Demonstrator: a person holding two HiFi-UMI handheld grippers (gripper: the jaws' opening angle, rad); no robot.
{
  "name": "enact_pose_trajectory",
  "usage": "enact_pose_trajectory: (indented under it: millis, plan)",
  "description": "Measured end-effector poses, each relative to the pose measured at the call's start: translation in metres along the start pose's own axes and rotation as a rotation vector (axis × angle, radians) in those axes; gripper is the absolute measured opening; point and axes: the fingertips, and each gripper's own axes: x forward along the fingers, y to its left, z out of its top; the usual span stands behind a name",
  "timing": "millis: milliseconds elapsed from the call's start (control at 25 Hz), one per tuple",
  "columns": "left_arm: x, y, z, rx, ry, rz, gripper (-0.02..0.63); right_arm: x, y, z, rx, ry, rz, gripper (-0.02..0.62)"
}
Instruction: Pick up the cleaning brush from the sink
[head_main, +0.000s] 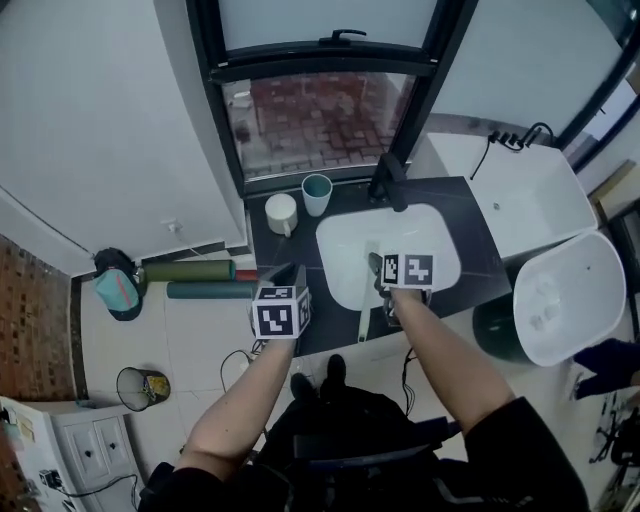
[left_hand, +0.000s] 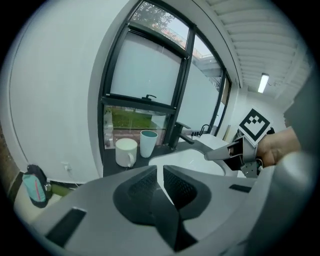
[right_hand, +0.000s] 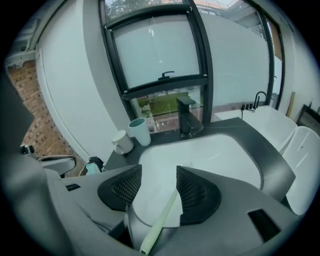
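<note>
The cleaning brush shows only as a pale, slim handle (head_main: 363, 315) lying from the white sink (head_main: 340, 240) out over its front rim. In the right gripper view that handle (right_hand: 161, 222) runs between the two spread jaws of my right gripper (right_hand: 157, 187) and neither pad presses on it; the brush's head is hidden. The right gripper (head_main: 378, 268) hangs over the basin's front part. My left gripper (left_hand: 161, 176) has its jaws together on nothing and points toward the sink (left_hand: 192, 159). It (head_main: 287, 275) hovers just left of the basin over the dark counter.
A black faucet (head_main: 390, 180) stands behind the basin, with a white mug (head_main: 281, 213) and a teal cup (head_main: 317, 193) on the counter's back left. A white appliance (head_main: 530, 190) and a white round lid (head_main: 570, 300) lie right. Green rolls (head_main: 190, 270) and a small bin (head_main: 140, 385) are on the floor at left.
</note>
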Motion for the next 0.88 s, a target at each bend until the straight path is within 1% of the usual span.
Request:
enact_pose_trajectory:
  millis: [160, 320, 480, 600, 680, 760, 800, 840, 880]
  plan:
    - [0.032, 0.020, -0.016, -0.010, 0.071, 0.024, 0.046, 0.037, -0.007, -0.010, 0.017, 0.078, -0.049, 0.206]
    - [0.054, 0.022, -0.039, -0.010, 0.151, 0.031, 0.046, 0.064, -0.021, -0.024, 0.016, 0.146, -0.086, 0.206]
    - [0.075, 0.019, -0.044, 0.020, 0.185, 0.028, 0.046, 0.098, -0.032, -0.045, 0.000, 0.243, -0.102, 0.206]
    - [0.087, 0.017, -0.050, 0.040, 0.212, 0.017, 0.046, 0.125, -0.037, -0.068, -0.006, 0.342, -0.112, 0.206]
    - [0.090, 0.013, -0.051, 0.032, 0.225, 0.010, 0.046, 0.138, -0.044, -0.075, -0.055, 0.387, -0.134, 0.206]
    - [0.092, 0.010, -0.052, 0.035, 0.227, 0.007, 0.046, 0.146, -0.054, -0.074, -0.102, 0.398, -0.169, 0.204]
    - [0.093, 0.009, -0.051, 0.052, 0.224, 0.009, 0.046, 0.147, -0.059, -0.075, -0.105, 0.403, -0.190, 0.203]
    - [0.093, 0.009, -0.050, 0.080, 0.221, 0.014, 0.046, 0.147, -0.062, -0.079, -0.093, 0.416, -0.208, 0.172]
    - [0.092, 0.008, -0.050, 0.111, 0.219, 0.018, 0.046, 0.146, -0.062, -0.086, -0.075, 0.440, -0.217, 0.158]
